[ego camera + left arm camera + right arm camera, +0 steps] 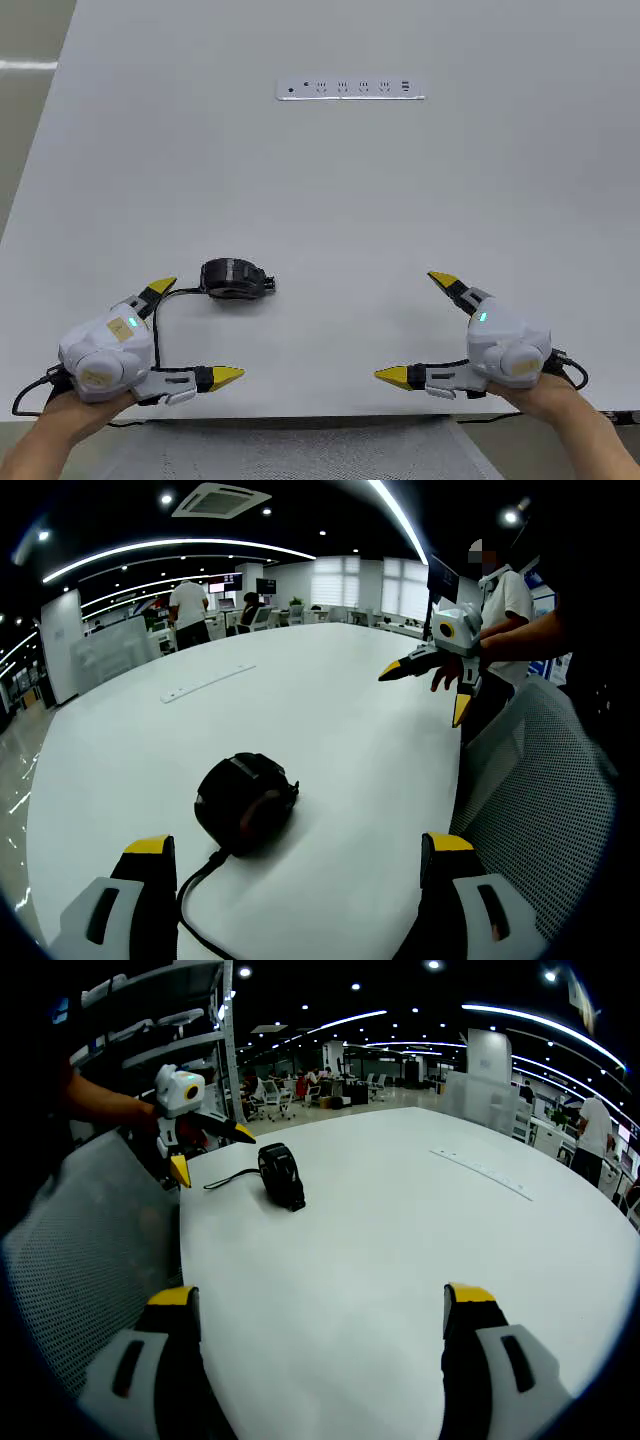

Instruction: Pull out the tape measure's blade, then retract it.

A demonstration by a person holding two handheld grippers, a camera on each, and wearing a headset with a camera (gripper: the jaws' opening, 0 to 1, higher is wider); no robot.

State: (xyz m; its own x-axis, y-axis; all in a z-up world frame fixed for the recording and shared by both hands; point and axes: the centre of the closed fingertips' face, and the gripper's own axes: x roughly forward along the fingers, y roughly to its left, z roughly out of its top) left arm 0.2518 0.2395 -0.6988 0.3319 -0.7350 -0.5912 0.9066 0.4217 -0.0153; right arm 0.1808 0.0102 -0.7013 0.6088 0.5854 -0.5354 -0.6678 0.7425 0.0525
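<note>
Head view: A broad, smooth, matte white table (330,180) runs from the near edge to the far side. The left gripper (197,330) and right gripper (415,327), white moulded shells with yellow pointed tips, are each held in a hand just above the near edge. Both have their jaws spread wide, with nothing between them. The tape measure (233,279), a rounded black case, lies flat on the table just beyond the left gripper's far jaw tip, on the side toward the right gripper and well apart from that gripper. A thin black cord (157,325) loops from the case back past the left gripper's far jaw. A long, flat white power strip (350,89) lies far ahead of both grippers. A grey mesh chair (290,450) sits below the table edge, between the hands.

Left gripper view: The tape measure sits ahead of the spread jaws, nearer the left jaw, and the cord trails back beside that jaw. The table surface between the jaw tips and the case is bare. The right gripper hangs over the far right edge, jaws apart.

Right gripper view: The tape measure stands well ahead and to the left, close to the left gripper. An open-plan office lies behind.
</note>
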